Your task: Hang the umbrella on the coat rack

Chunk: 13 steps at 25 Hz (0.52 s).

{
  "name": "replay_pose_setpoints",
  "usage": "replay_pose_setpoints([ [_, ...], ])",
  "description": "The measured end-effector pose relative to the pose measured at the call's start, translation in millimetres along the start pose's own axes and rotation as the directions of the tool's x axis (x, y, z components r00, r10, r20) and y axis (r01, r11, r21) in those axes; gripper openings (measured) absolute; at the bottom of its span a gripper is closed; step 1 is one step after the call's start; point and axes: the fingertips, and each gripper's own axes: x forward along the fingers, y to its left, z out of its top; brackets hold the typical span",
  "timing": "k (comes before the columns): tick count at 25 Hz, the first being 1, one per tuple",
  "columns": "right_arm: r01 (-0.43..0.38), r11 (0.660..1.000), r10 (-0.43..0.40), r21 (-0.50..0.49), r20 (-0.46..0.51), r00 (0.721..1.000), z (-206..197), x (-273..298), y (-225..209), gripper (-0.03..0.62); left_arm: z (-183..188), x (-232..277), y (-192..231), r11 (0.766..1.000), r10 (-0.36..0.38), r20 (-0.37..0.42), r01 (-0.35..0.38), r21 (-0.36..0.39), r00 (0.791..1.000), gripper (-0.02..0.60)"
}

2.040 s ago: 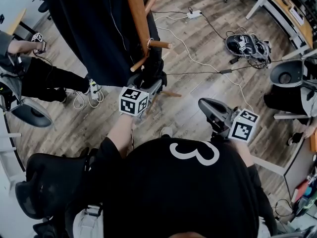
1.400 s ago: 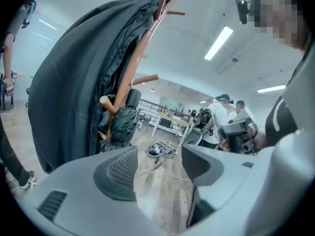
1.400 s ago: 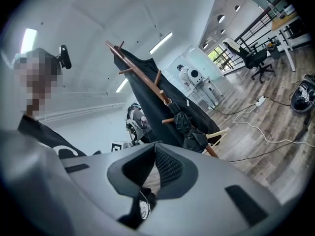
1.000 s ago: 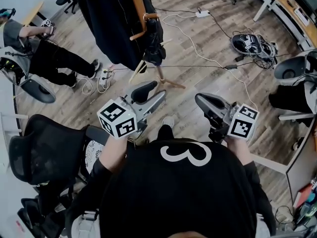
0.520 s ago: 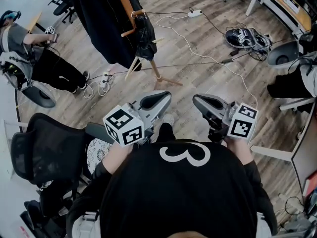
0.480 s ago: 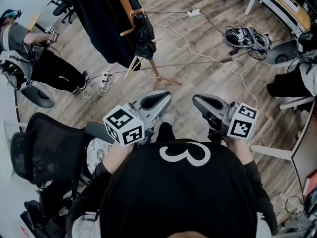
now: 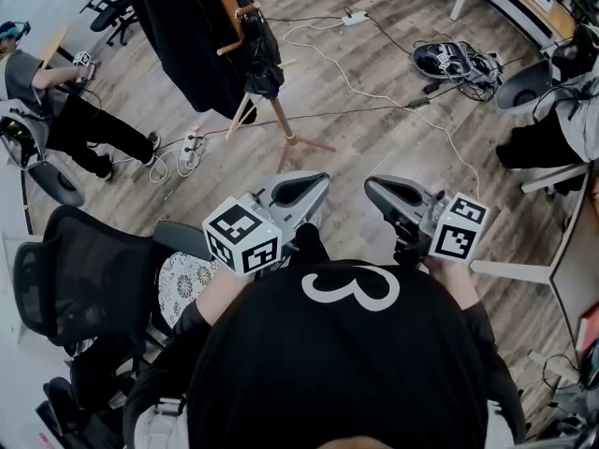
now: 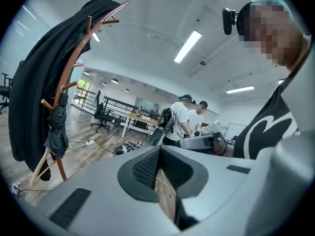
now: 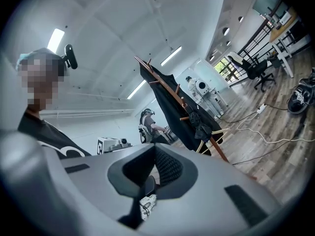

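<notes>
While both arms are held close to the body, the wooden floor (image 7: 374,148) takes up most of the head view, and the coat rack (image 7: 278,124) stands on it well apart from the person, a black coat (image 7: 178,26) draped over its far side. Only this view shows the rack's splayed feet; the two gripper views instead show its curved top against the ceiling lights. A black mesh office chair (image 7: 80,269) sits just beside the person's left arm. The folded black umbrella (image 7: 260,59) hangs from a lower peg of the rack, close against the pole and the coat, its tip clear of the floor. The left hand-held gripper (image 7: 314,181) has just been closing, and its own view shows the pads together with nothing between them. The right hand-held gripper (image 7: 379,190) points the same way beside it, its jaws likewise together and empty. A white cable (image 7: 374,82) trails across the floor to a power strip (image 7: 354,17).
</notes>
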Motion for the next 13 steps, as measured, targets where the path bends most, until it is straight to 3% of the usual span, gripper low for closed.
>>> replay_pose_setpoints([
  [13, 0.042, 0.999, -0.042, 0.016, 0.008, 0.999, -19, -20, 2, 0.026, -22, 5, -12, 1.0, -0.014, -0.024, 0.014, -0.02, 1.0, 0.018],
])
